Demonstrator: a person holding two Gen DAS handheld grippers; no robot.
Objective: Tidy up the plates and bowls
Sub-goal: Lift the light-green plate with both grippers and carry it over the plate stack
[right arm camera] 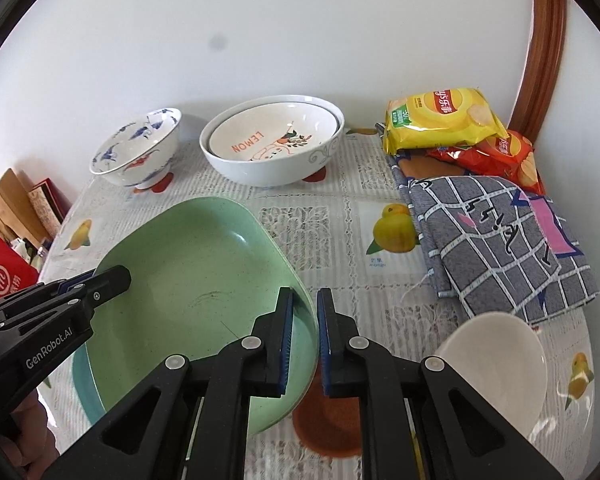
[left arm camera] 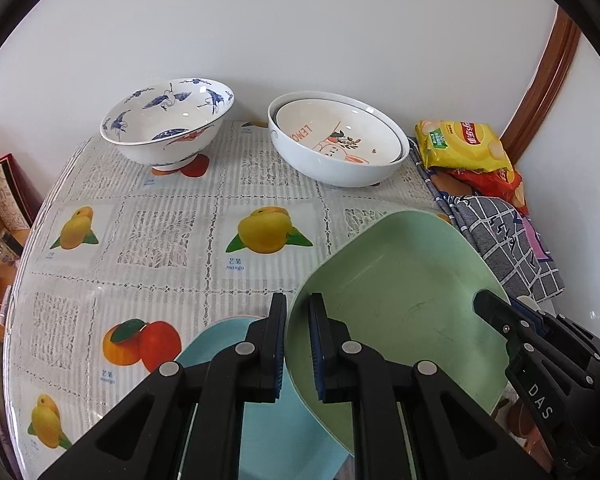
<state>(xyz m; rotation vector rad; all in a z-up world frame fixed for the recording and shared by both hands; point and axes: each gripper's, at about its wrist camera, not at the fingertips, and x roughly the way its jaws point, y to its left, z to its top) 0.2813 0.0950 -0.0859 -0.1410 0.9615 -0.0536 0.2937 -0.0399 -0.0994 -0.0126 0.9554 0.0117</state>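
I have both grippers clamped on the green plate [right arm camera: 196, 280], left gripper [left arm camera: 298, 344] and right gripper [right arm camera: 305, 340] on opposite rims. It hangs tilted over the blue plate [left arm camera: 268, 432] at the table's [left arm camera: 172, 248] near edge.

Both cams sit low and close over the near edge of the bench [left arm camera: 172, 240], facing the far wall. The left wrist view looks from the near left, the right wrist view from the near right. Both share the green plate [left arm camera: 400, 300] [right arm camera: 196, 280] right up close, each catching the other tool, plus the far bowls and chip bags.
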